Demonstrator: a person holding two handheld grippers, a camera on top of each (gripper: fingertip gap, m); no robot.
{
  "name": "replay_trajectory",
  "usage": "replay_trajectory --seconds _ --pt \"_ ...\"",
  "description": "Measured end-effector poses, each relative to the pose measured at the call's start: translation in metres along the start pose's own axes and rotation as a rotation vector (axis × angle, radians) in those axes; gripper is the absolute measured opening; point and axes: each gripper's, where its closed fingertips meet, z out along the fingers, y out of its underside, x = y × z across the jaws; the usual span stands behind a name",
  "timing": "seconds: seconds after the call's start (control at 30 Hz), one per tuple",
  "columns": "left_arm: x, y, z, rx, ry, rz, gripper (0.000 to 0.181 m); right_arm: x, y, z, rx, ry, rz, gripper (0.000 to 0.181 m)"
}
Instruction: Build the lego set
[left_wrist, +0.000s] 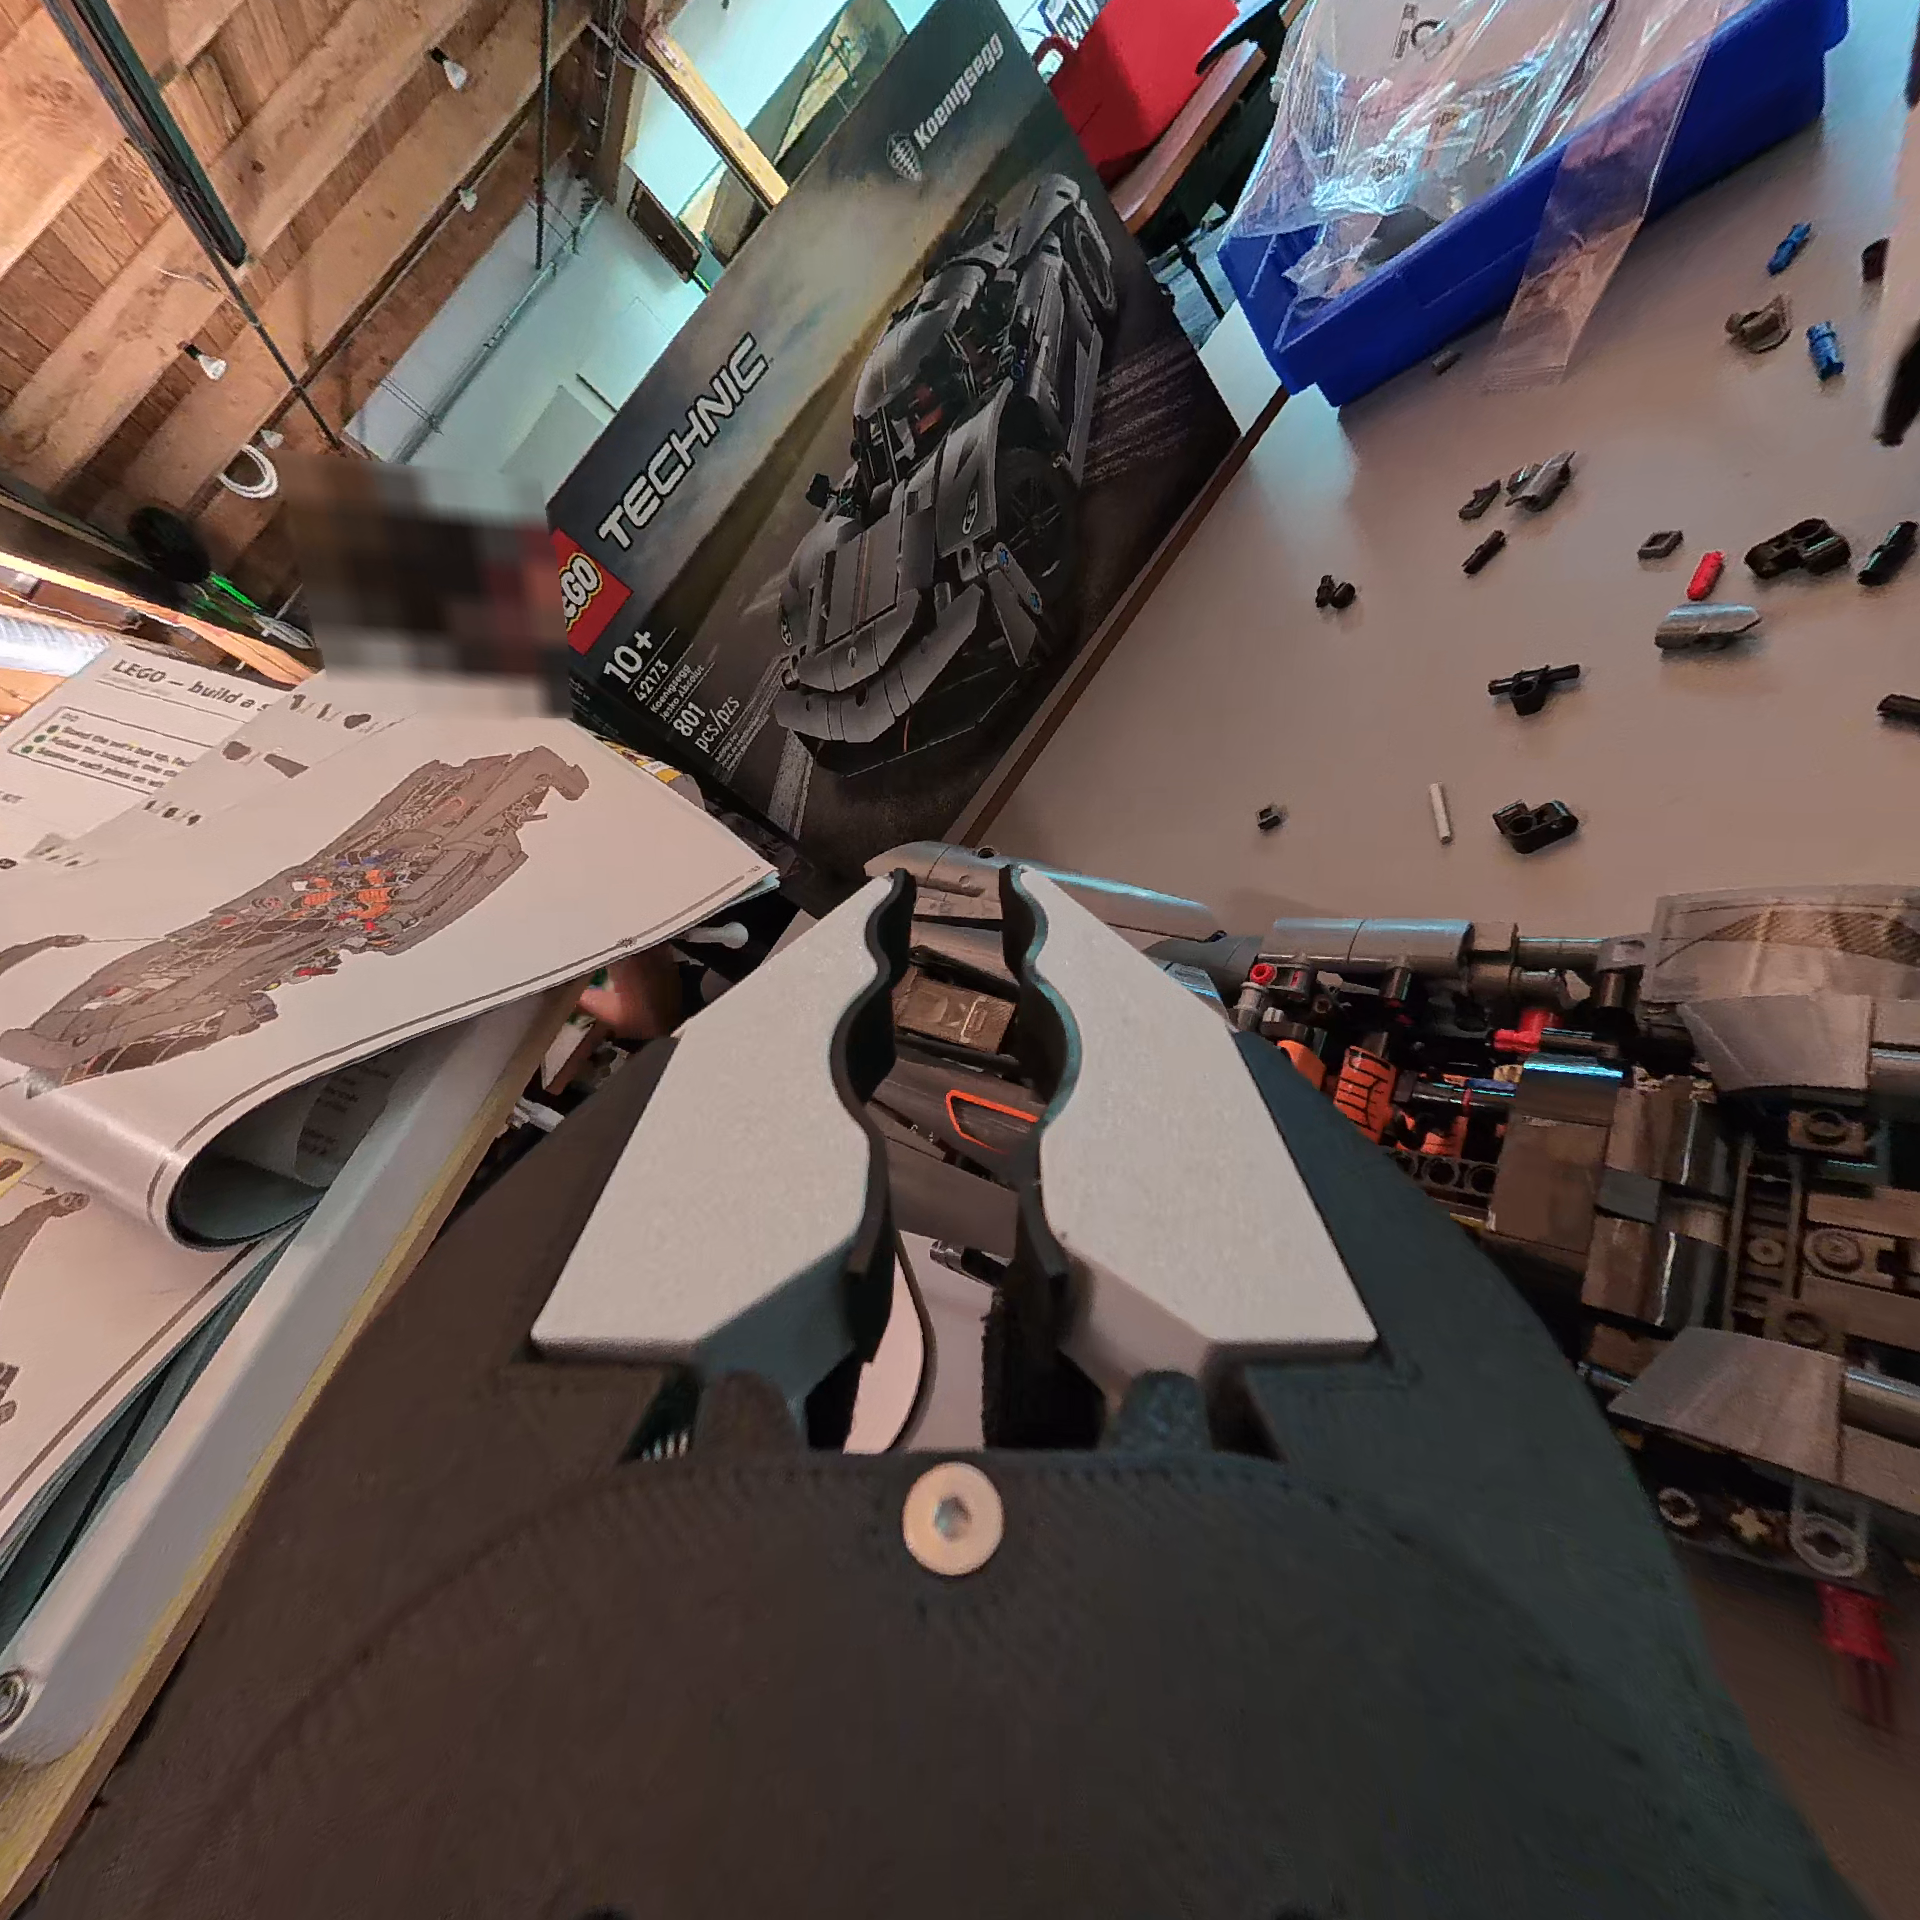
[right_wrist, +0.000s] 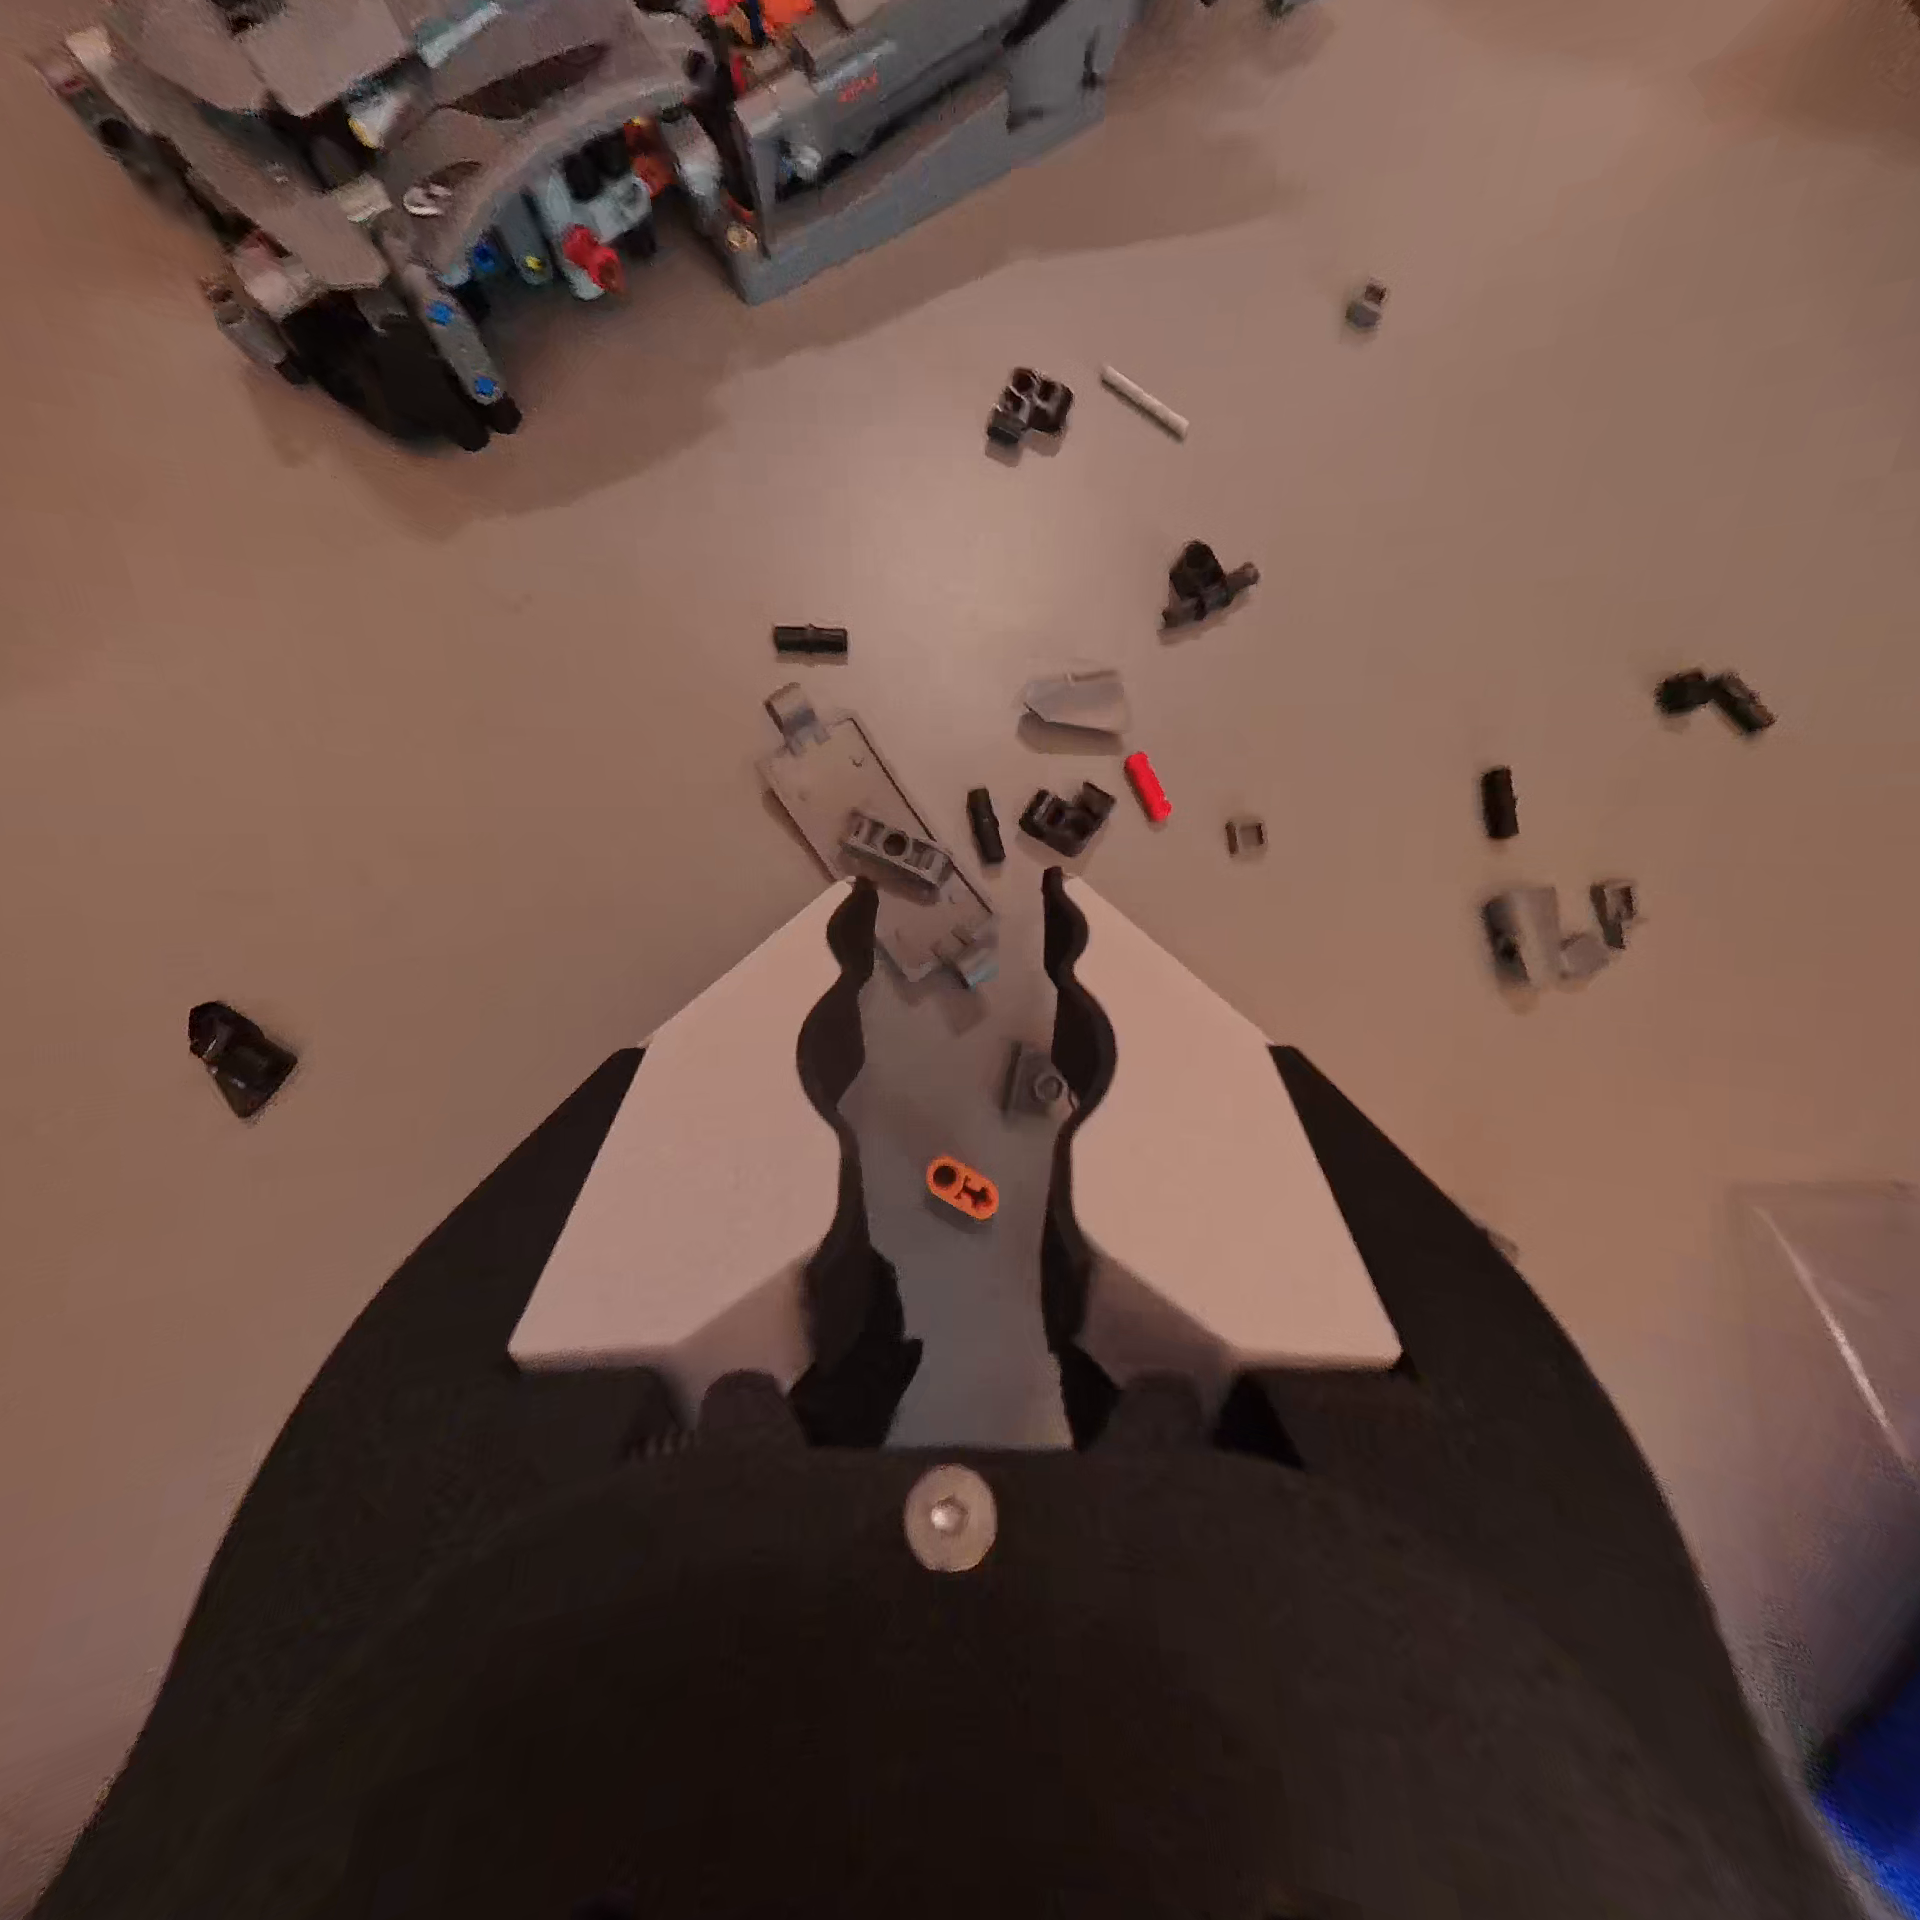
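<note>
The part-built grey car model (left_wrist: 1662, 1122) lies on the table, with orange and red parts showing inside. My left gripper (left_wrist: 956, 883) is closed around one end of it, and grey body panels show between the narrow jaws. The model also shows at the top of the right wrist view (right_wrist: 416, 187). My right gripper (right_wrist: 954, 888) is open and empty, hovering over a flat grey panel (right_wrist: 821, 779) with a small grey beam (right_wrist: 896, 854) on it. A small orange beam (right_wrist: 961, 1187) and a small grey piece (right_wrist: 1036, 1086) lie on the table between its fingers.
The set's box (left_wrist: 883, 468) stands at the table's far edge. An open instruction booklet (left_wrist: 312, 935) lies at the left. A blue bin (left_wrist: 1455, 281) holds plastic bags. Several loose black, grey and red pieces (right_wrist: 1146, 787) are scattered on the table (right_wrist: 416, 831). Clear plastic (right_wrist: 1829, 1351) lies at the lower right. The gap from one gripper's tips to the other's is roughly 25 cm.
</note>
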Motion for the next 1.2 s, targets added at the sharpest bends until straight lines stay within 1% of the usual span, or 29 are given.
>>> replay_trajectory --seconds 0.1,0.17,0.23,0.27,0.3,0.43,0.5,0.6,0.67,0.77,0.83,0.97,1.03,1.1,1.2 --pt "0.003 -0.002 0.000 0.006 0.006 0.011 0.014 -0.008 -0.009 0.002 0.015 -0.020 -0.080 0.026" --pt "0.004 -0.003 0.000 0.007 0.007 0.018 0.014 -0.009 -0.003 0.011 -0.048 -0.025 -0.115 0.023" --pt "0.004 -0.004 0.000 0.009 0.007 0.021 0.014 -0.013 -0.003 0.018 -0.052 -0.049 -0.141 0.010" --pt "0.005 -0.005 -0.001 0.010 0.008 0.023 0.014 -0.014 -0.004 0.020 -0.049 -0.060 -0.147 0.006" --pt "0.005 -0.005 -0.001 0.013 0.011 0.023 0.014 -0.015 -0.004 0.021 -0.053 -0.063 -0.151 0.006" --pt "0.011 -0.011 -0.002 0.030 0.032 0.036 0.016 -0.018 -0.010 0.018 -0.030 -0.076 -0.127 0.006" --pt "0.022 -0.025 -0.006 0.084 0.073 0.052 0.019 -0.026 -0.020 0.010 0.021 -0.132 -0.037 0.006" --pt "0.062 -0.064 -0.021 0.206 0.209 0.118 0.028 -0.049 -0.050 -0.012 0.184 -0.304 0.126 0.006" --pt "0.100 -0.085 -0.030 0.262 0.288 0.228 0.032 -0.061 -0.061 -0.022 0.241 -0.399 0.192 0.006" --pt "0.149 -0.100 -0.035 0.293 0.359 0.386 0.037 -0.079 -0.074 -0.032 0.279 -0.483 0.194 0.006" --pt "0.164 -0.105 -0.036 0.299 0.380 0.415 0.040 -0.090 -0.082 -0.039 0.305 -0.529 0.175 0.006" --pt "0.170 -0.109 -0.040 0.321 0.384 0.436 0.031 -0.103 -0.096 -0.047 0.336 -0.618 0.163 0.006" --pt "0.167 -0.108 -0.040 0.318 0.360 0.446 0.022 -0.107 -0.100 -0.047 0.331 -0.643 0.164 0.006" --pt "0.169 -0.107 -0.040 0.320 0.368 0.452 0.014 -0.111 -0.104 -0.047 0.337 -0.664 0.158 0.006" --pt "0.167 -0.107 -0.040 0.325 0.351 0.449 0.012 -0.110 -0.106 -0.046 0.339 -0.674 0.168 0.006"
